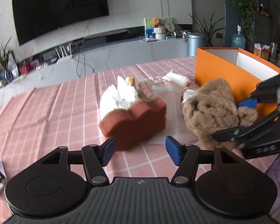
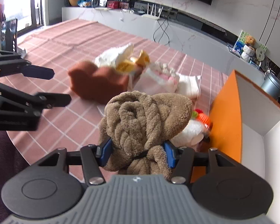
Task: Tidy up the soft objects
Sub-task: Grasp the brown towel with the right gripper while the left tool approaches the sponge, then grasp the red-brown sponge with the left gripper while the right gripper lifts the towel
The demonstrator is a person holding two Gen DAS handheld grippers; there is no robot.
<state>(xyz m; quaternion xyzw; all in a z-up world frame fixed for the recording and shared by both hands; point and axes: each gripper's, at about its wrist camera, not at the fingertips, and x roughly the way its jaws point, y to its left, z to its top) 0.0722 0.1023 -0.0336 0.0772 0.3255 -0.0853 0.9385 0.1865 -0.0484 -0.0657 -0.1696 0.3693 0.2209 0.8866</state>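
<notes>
My right gripper (image 2: 137, 152) is shut on a brown fluffy towel bundle (image 2: 145, 119), held above the table beside the orange box (image 2: 225, 115); the bundle shows in the left wrist view (image 1: 212, 106) too, with the right gripper (image 1: 239, 117) on it. My left gripper (image 1: 140, 149) is open and empty, just in front of a brown sponge (image 1: 134, 119). The sponge also shows in the right wrist view (image 2: 97, 82). Behind it lie white tissue (image 1: 119, 95), a pink-and-cream knit cloth (image 1: 151, 87) and a white folded cloth (image 1: 177, 80).
The orange box (image 1: 224, 74) is open with a white inside, at the table's right. A pink checked tablecloth (image 1: 46, 112) covers the table. A white and orange soft toy (image 2: 197, 128) lies against the box. A yellow item (image 2: 132, 61) sits by the tissue.
</notes>
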